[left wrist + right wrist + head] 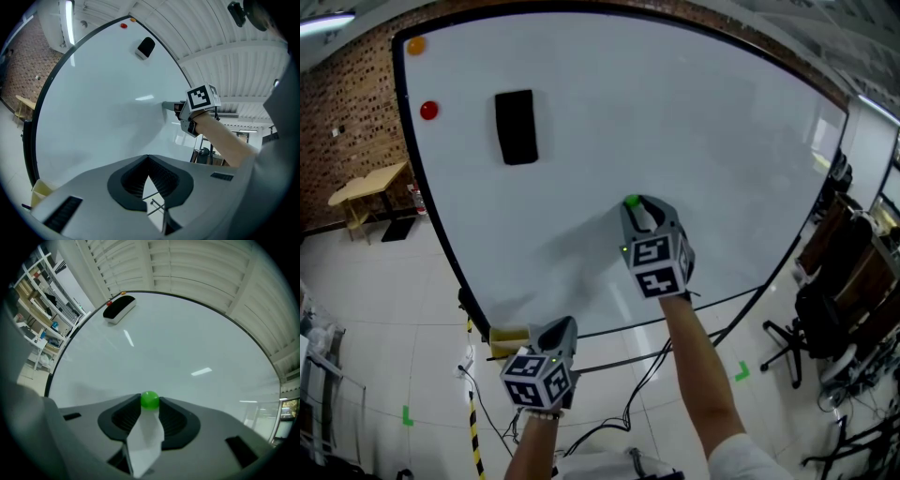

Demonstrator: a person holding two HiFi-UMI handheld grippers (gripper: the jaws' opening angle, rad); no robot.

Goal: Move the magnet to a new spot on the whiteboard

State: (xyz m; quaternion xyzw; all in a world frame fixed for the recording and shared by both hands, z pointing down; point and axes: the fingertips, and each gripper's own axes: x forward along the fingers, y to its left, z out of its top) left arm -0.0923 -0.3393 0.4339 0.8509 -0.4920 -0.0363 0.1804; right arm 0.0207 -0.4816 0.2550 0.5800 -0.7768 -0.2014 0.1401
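Observation:
A green ball magnet [631, 200] sits on the whiteboard [694, 112], low and right of the middle. My right gripper [634, 205] is shut on it. In the right gripper view the magnet [150, 400] is pinched between the two dark jaw tips of the right gripper [150, 402], against the board [187, 348]. My left gripper [566, 324] hangs below the board's lower edge, away from the magnet. Its jaws meet at the tip with nothing held in the left gripper view [148, 158]. That view also shows the right gripper [167, 106] against the board.
A black eraser [516, 127], a red magnet [429, 110] and an orange magnet [415, 45] stick to the board's upper left. A yellow box [508, 339] rests by the board's lower corner. A wooden table [370, 187] stands left, office chairs [825, 309] right, cables on the floor.

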